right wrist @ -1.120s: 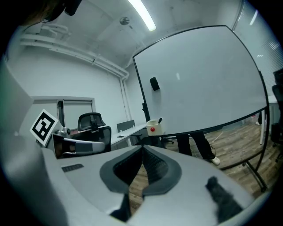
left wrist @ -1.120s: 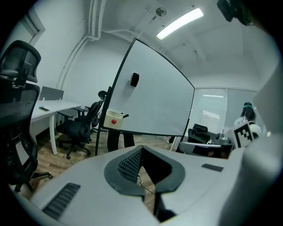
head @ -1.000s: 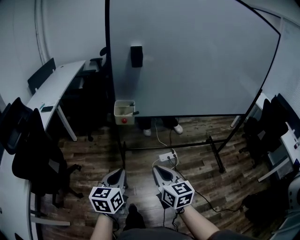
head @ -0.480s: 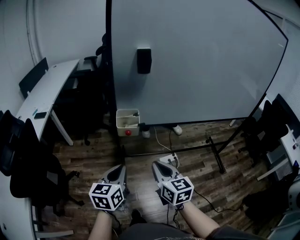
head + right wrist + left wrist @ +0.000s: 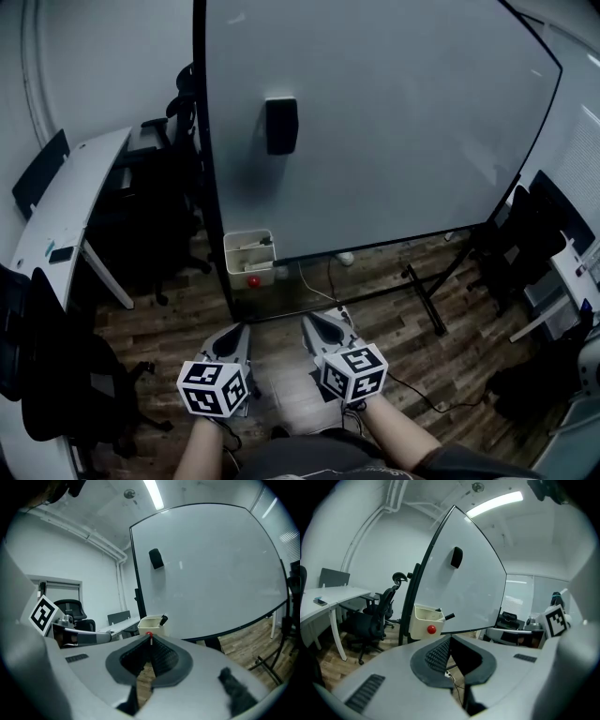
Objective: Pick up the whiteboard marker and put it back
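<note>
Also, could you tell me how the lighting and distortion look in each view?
Head view: dim overall, the whiteboard frame bowed. Left gripper view: brighter, the ceiling light strip blown out, black fisheye corners. Right gripper view: likewise bright, whiteboard edge curved, corners black.

We see the right gripper [image 5: 150, 641] with its jaws pressed tip to tip and nothing between them. Just above the tips a red knob [image 5: 149, 633] shows right below a cream tray [image 5: 146, 622], which sits by the lower left corner of the whiteboard [image 5: 211, 569]. The dark end of the whiteboard marker [image 5: 163, 619] sticks up out of the tray. A black eraser [image 5: 155, 558] sits high on the board. At the left we see the left gripper [image 5: 108, 636], lying level.
</note>
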